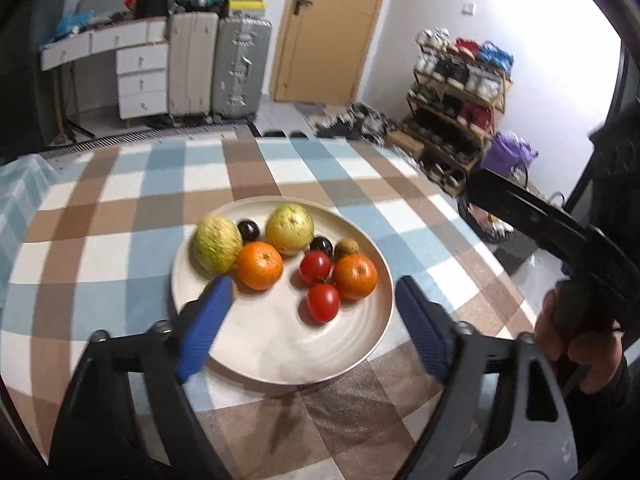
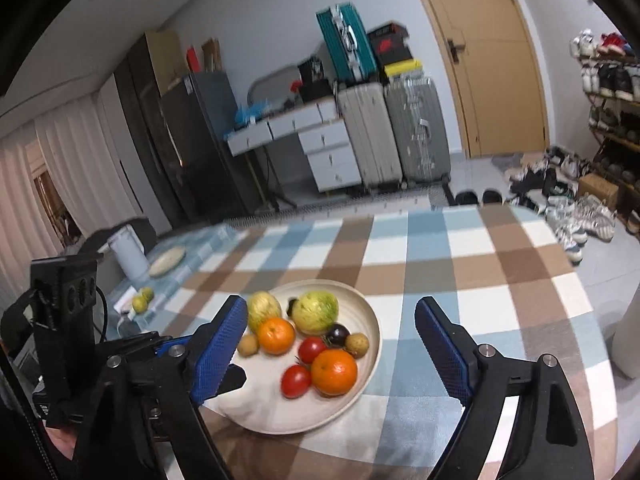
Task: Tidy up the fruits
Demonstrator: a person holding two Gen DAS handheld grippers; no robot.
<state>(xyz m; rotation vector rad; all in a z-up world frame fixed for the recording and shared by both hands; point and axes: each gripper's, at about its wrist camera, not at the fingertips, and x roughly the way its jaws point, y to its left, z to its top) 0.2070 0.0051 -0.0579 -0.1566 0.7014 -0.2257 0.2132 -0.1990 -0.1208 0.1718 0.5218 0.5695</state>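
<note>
A cream plate (image 1: 280,344) on the checked tablecloth holds two yellow-green guavas (image 1: 218,244), two oranges (image 1: 260,265), two tomatoes (image 1: 323,302), two dark plums (image 1: 248,230) and a small brown fruit (image 1: 346,247). My left gripper (image 1: 312,282) hovers over the plate's near side, open, with nothing between its blue pads. The right wrist view shows the same plate (image 2: 256,404), with an orange (image 2: 334,372) and a tomato (image 2: 296,380) nearest. My right gripper (image 2: 330,301) stands open above it, holding nothing. The left gripper's body (image 2: 64,292) shows at that view's left edge.
Two small green fruits (image 2: 142,300) lie on the table's far left, near a white jug (image 2: 128,252) and a flat dish (image 2: 168,260). Suitcases (image 2: 392,136), a drawer desk (image 2: 320,148) and a shoe rack (image 1: 456,96) stand beyond the table. A hand (image 1: 576,344) grips the right tool.
</note>
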